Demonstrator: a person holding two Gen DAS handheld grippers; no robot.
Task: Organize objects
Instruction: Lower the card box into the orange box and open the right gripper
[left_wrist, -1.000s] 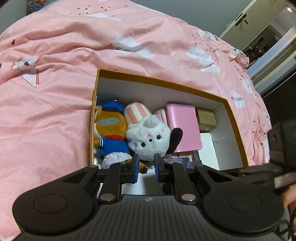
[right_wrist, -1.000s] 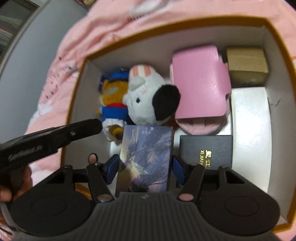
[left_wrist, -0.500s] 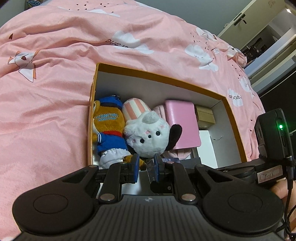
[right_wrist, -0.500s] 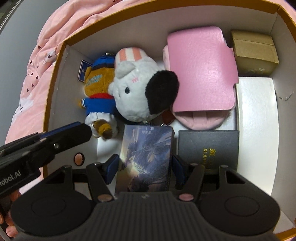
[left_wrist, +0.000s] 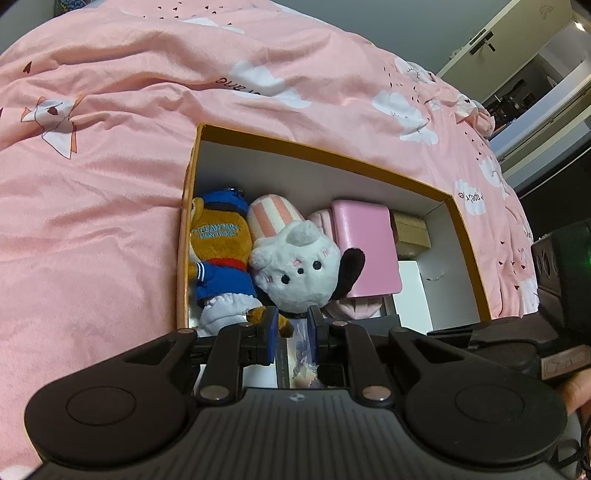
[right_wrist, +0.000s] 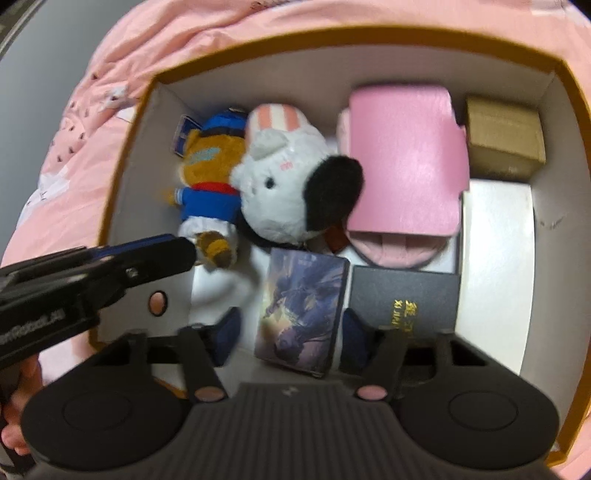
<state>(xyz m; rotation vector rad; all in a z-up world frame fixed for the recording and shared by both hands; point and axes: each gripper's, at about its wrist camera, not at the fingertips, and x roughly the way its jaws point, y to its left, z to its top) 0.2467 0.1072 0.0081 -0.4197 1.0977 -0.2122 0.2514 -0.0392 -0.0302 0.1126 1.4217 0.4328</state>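
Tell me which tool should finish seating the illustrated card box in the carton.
Right. The right tool straddles the illustrated card box, its jaws just closing in, pads not yet pressing. The left tool is shut, beside the bear plush, gripping nothing.

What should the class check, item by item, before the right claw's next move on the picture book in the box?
1. Book between the right claw's jaws: ok; they have just been closing.
2. Pads pressing the book: not ok; there is a gap on its left side.
3. Right pad clear of the black case: cannot tell.
4. Left claw shut and empty: ok.
5. Left claw clear of the book: ok; its tip sits by the bear.
6. Box open on top: ok.
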